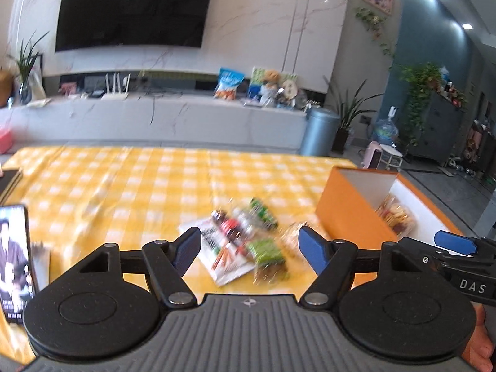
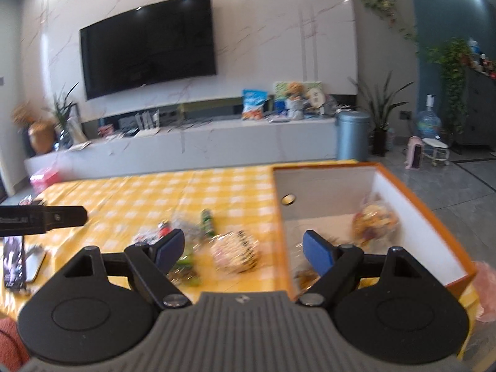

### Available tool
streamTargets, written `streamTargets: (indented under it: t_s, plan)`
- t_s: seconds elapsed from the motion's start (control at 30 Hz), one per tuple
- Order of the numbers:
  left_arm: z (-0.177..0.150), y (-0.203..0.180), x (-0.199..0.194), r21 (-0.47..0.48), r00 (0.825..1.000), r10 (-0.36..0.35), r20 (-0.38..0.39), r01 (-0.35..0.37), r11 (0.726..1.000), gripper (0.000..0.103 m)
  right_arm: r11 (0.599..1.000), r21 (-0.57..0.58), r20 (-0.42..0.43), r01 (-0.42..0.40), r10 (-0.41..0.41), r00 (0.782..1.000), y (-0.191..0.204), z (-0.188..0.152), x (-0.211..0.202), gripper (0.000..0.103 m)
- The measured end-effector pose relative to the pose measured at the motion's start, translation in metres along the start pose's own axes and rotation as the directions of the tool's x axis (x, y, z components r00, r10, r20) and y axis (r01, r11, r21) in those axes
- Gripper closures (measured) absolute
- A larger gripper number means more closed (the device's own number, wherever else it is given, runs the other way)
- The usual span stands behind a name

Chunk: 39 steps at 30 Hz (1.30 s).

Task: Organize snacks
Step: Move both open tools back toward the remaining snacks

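You've got the yellow-and-white checked tablecloth [image 1: 130, 192] spread wide in front of you, covering the whole table, and behind it the long pale TV cabinet [image 1: 173, 117] under the dark wall-mounted television [image 1: 133, 9]. At the right end of the cloth sits the open orange box [image 2: 434, 217] with its white inside, and there's a clear bag of mixed snacks [image 2: 376, 218] already lying in it against the far right wall. On the cloth just left of the box, a round clear-wrapped snack pack [image 2: 237, 252] rests close to the box's near corner. Further left is your loose pile of snacks [image 1: 238, 241]: a flat white packet [image 1: 217, 257] underneath, a green packet [image 1: 266, 251] at the near edge, a small green-labelled one [image 1: 263, 212] at the far side, all blurred so the printing can't be read. Your left gripper [image 1: 249, 246] hovers over that pile with its blue pads spread apart and nothing between them touching. Your right gripper [image 2: 245, 248] is spread wide too, empty, straddling the box's left wall, one pad over the cloth and one over the box interior. Far left on the cloth, a phone [image 1: 14, 263] lies with its screen lit.
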<state>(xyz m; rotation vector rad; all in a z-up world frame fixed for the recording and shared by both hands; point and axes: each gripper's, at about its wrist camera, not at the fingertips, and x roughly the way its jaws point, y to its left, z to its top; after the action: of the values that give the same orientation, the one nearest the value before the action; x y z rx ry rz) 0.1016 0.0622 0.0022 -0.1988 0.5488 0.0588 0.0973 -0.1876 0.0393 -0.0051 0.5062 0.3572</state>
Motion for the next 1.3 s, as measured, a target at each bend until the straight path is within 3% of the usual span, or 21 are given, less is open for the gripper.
streamTargets:
  t_s: [0.5,0.8,1.0,1.13,1.27,1.3]
  plan:
    - [-0.034,0.036,0.026,-0.080,0.992,-0.001,-0.125,-0.009,0.997,0.018,0.988,-0.145,-0.140,-0.045,0.025,0.990,0.047,-0.024,0.058,0.035]
    - [-0.035,0.057,0.057,-0.114,0.979,0.054,-0.195,-0.077,0.991,0.020,0.991,-0.100,-0.198,-0.089,0.068,0.978,0.060,-0.021,0.110,0.035]
    - [-0.032,0.066,0.074,-0.133,0.975,0.045,-0.216,-0.075,0.988,0.020,0.992,-0.049,-0.251,-0.116,0.100,0.963,0.067,-0.017,0.150,0.035]
    - [-0.027,0.061,0.084,-0.165,0.978,-0.013,-0.209,-0.022,0.986,0.023,0.994,-0.105,-0.224,-0.023,-0.001,0.975,0.064,-0.012,0.164,0.035]
    - [-0.024,0.045,0.098,-0.171,0.976,-0.075,-0.203,0.040,0.985,0.023,0.978,-0.195,-0.222,0.073,-0.116,0.968,0.053,-0.014,0.178,0.036]
    - [-0.023,0.041,0.101,-0.178,0.974,-0.095,-0.205,0.058,0.982,0.023,0.974,-0.211,-0.224,0.082,-0.130,0.966,0.051,-0.016,0.181,0.040]
